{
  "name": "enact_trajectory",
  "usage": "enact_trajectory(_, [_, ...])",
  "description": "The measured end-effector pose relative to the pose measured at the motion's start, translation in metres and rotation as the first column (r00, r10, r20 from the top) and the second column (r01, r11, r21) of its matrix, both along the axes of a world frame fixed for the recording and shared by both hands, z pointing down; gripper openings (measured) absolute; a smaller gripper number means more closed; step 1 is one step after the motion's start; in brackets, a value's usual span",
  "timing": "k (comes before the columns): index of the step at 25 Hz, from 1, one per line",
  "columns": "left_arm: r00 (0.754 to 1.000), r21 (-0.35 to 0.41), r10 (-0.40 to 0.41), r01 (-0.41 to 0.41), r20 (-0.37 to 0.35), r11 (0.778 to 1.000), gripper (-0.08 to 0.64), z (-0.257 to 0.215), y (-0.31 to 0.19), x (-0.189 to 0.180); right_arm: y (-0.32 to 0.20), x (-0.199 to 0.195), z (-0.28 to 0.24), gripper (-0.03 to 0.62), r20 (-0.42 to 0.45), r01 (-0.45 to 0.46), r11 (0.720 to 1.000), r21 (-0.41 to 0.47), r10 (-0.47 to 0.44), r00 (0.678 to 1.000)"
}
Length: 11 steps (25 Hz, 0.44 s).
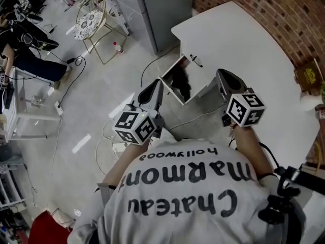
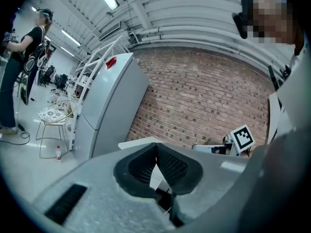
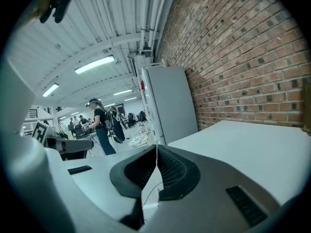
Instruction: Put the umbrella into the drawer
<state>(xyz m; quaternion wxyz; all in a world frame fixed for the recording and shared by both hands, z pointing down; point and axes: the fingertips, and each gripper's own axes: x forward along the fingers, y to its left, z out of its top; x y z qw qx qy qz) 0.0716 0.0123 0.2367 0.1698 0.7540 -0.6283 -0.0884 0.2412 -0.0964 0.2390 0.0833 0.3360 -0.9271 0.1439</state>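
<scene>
Both grippers are closed and empty. The left gripper (image 2: 156, 147) has its ribbed pads meeting in a thin line, and so does the right gripper (image 3: 156, 149). In the head view they hang side by side in front of the person's chest, each with its marker cube toward the camera. The left one is above the floor, just short of the drawer (image 1: 170, 90). The right one is at the desk's (image 1: 249, 39) left edge.

The drawer stands pulled out from that left edge, near the far corner. A dark shape lying inside it appears to be the umbrella (image 1: 181, 83), though its details are too small to make out.

A grey fridge (image 2: 109, 106) stands past the desk's far corner against the brick wall (image 2: 204, 96). A wire chair (image 1: 94, 19) and a small bottle (image 1: 118, 47) are on the floor, well apart from the desk. Cables trail across the floor below the drawer.
</scene>
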Motion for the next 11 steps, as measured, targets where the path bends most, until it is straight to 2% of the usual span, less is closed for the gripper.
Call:
enact_trajectory(4, [1.000, -0.021, 0.015, -0.015, 0.002, 1.000, 0.016, 0.008, 0.010, 0.023, 0.003, 0.029, 0.009, 0.017, -0.023, -0.026, 1.000, -0.011, 0.025, 0.999])
enact_trajectory(11, [1.000, -0.043, 0.025, -0.026, -0.006, 0.999, 0.015, 0.016, 0.009, 0.045, 0.000, 0.050, 0.017, 0.017, -0.042, -0.034, 0.999, -0.037, 0.032, 0.999])
